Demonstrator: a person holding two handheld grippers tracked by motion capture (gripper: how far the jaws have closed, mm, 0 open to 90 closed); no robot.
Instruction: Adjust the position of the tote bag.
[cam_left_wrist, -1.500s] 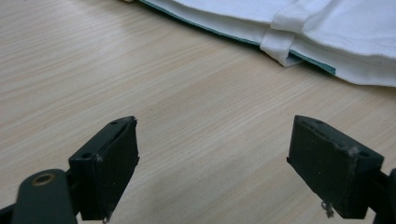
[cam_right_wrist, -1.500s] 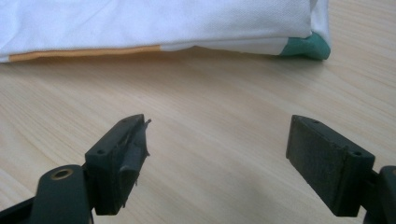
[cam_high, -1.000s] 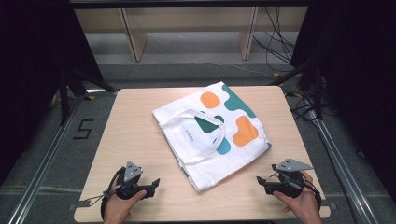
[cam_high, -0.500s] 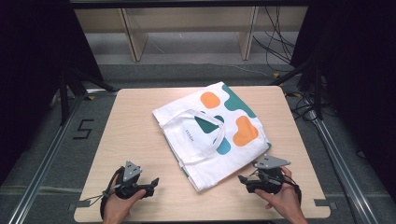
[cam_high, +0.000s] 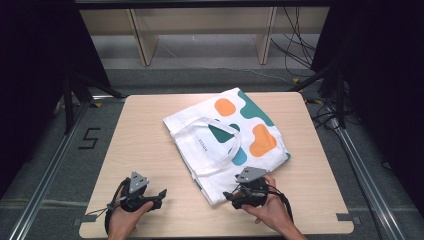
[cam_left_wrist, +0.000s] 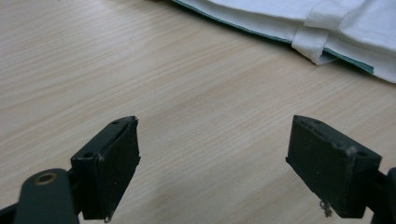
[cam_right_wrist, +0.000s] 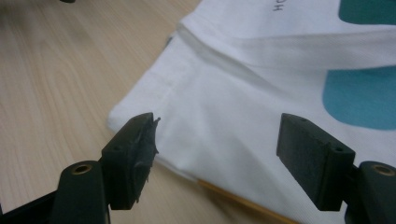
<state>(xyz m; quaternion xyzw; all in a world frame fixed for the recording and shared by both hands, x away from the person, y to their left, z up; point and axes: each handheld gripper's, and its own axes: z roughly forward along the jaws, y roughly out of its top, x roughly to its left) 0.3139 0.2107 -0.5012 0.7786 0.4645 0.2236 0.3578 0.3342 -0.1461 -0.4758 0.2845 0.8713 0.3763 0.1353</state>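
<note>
A white tote bag (cam_high: 225, 135) with orange, green and blue blobs lies flat on the wooden table (cam_high: 145, 140), its handles folded across it. My right gripper (cam_high: 228, 196) sits at the bag's near corner, pointing left. In the right gripper view the right gripper (cam_right_wrist: 217, 135) is open. Its jaws have just been closing a little. The bag's corner (cam_right_wrist: 224, 107) lies just ahead of the gap, and neither pad presses on it. My left gripper (cam_high: 161, 194) rests near the table's front left. It is open over bare wood (cam_left_wrist: 212, 140), and the bag's edge (cam_left_wrist: 355, 28) lies farther off.
Both hands come in over the table's front edge (cam_high: 215, 231). Metal rails (cam_high: 45, 170) run along both sides of the table. A "5" mark (cam_high: 89, 138) is on the floor at the left. Shelf legs and cables (cam_high: 295, 55) stand behind the table.
My right gripper has slid left along the front of the table to the bag's near corner. The left gripper and the bag have stayed put.
</note>
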